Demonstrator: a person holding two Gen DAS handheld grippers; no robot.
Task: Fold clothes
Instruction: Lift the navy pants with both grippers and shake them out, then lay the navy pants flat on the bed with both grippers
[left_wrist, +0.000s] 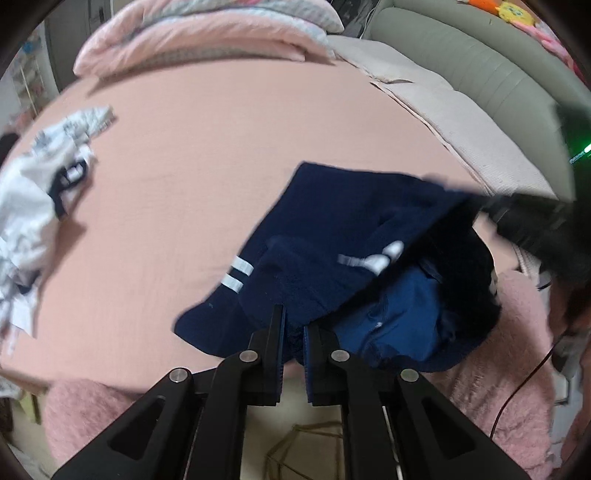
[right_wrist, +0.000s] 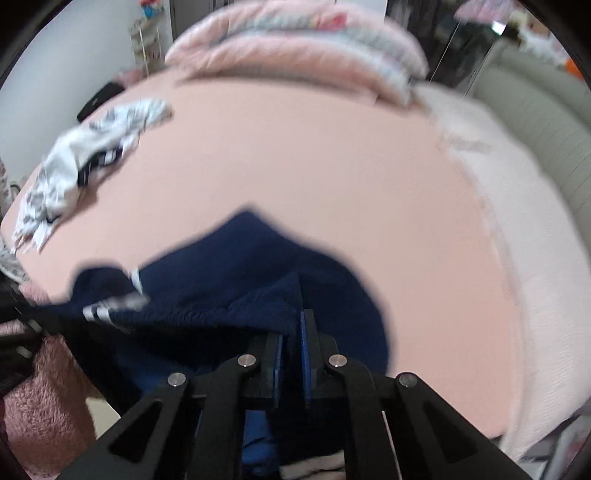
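We have both tongs nipped down on the navy garment (left_wrist: 325, 236), each on fabric at the near edge of the bed. Our left gripper (left_wrist: 293, 328) stands with its jaws narrow and navy cloth bunched between them; our right gripper (right_wrist: 293, 328) is likewise nearly closed, with a ridge of the knitted cloth rising between its jaws. The garment hangs from both grips and spreads away from us over the pink sheet (left_wrist: 221, 147), its two white stripes (left_wrist: 236, 275) lying toward the left side. A brighter blue lining (left_wrist: 399, 314) shows underneath, on the right in the left wrist view. The cloth runs mostly crosswise between the two grips, so we judge that any fold turns on keeping that edge taut between them. Both tongs are equally near it. Farther off to the left lies a crumpled white patterned garment (right_wrist: 92, 155), well apart. Beyond it, at the far edge, sit stacked pink quilts (right_wrist: 295, 48).
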